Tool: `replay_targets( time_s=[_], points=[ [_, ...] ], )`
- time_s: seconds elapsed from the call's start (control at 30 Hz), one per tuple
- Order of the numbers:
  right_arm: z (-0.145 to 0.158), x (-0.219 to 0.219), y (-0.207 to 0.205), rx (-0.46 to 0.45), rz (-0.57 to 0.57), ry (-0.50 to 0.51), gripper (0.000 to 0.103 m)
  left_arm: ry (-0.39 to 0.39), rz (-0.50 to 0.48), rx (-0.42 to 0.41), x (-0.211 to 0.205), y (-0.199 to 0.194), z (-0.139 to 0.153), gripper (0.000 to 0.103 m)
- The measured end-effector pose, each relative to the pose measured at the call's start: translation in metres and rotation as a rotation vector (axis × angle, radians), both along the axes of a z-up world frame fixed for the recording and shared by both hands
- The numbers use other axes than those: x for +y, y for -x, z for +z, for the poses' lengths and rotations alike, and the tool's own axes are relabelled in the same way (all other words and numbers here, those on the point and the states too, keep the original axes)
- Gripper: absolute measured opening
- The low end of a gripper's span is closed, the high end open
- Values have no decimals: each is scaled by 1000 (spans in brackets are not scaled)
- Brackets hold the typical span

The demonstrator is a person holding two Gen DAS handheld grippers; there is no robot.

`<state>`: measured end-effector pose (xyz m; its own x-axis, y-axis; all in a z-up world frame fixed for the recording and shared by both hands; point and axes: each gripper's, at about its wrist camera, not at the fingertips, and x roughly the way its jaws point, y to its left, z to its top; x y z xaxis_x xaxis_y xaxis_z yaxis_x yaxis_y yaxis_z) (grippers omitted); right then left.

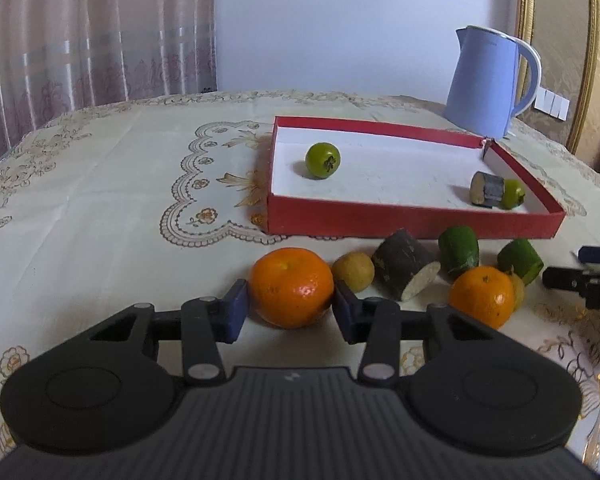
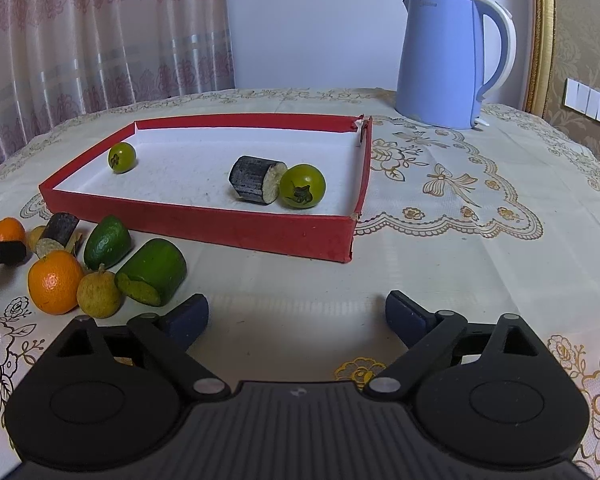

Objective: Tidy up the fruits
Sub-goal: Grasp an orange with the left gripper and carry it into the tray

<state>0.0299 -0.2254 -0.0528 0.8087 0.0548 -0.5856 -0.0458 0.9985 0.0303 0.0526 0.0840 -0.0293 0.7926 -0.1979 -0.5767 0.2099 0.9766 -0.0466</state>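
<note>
My left gripper [image 1: 290, 308] has its blue pads on both sides of a large orange [image 1: 292, 286] that sits on the tablecloth; the pads touch it. Beside it lie a small yellow fruit [image 1: 354, 271], a dark cut sugarcane piece [image 1: 406, 272], two green cut pieces [image 1: 459, 249], and a second orange [image 1: 482, 296]. The red tray [image 1: 412, 220] holds a green round fruit [image 1: 322, 160], a dark sugarcane piece [image 1: 487, 191] and another green fruit [image 1: 514, 194]. My right gripper [image 2: 296, 316] is open and empty over bare cloth in front of the tray [image 2: 236, 232].
A blue kettle [image 2: 444, 60] stands behind the tray at the back right. The table has a floral embroidered cloth [image 2: 460, 240]. Curtains hang at the back left. The right gripper's tip shows at the right edge of the left wrist view [image 1: 588, 276].
</note>
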Motion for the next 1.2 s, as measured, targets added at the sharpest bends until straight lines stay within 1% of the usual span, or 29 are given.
replay_targets(
  time_s=[0.1,0.27,0.47,0.73,1.03,1.07,1.2],
  points=[
    [0,0,0,0,0,0,96,5,2,-12,-2,-6,9,41],
    [0,0,0,0,0,0,97,10,-24,-40,-17,-24,25,41],
    [0,0,0,0,0,1,97,-2,-45,-53,-40,-55,32,41],
    [0,0,0,1,0,1,97,-17,-43,0,-61,-97,22,41],
    [0,1,0,2,0,2,98,-49,-22,43,-69,-119,6,42],
    [0,1,-1,2,0,3,98,-54,-21,51,-69,-120,4,42],
    [0,2,0,2,1,4,98,-67,-5,32,-70,-120,2,49]
  ],
)
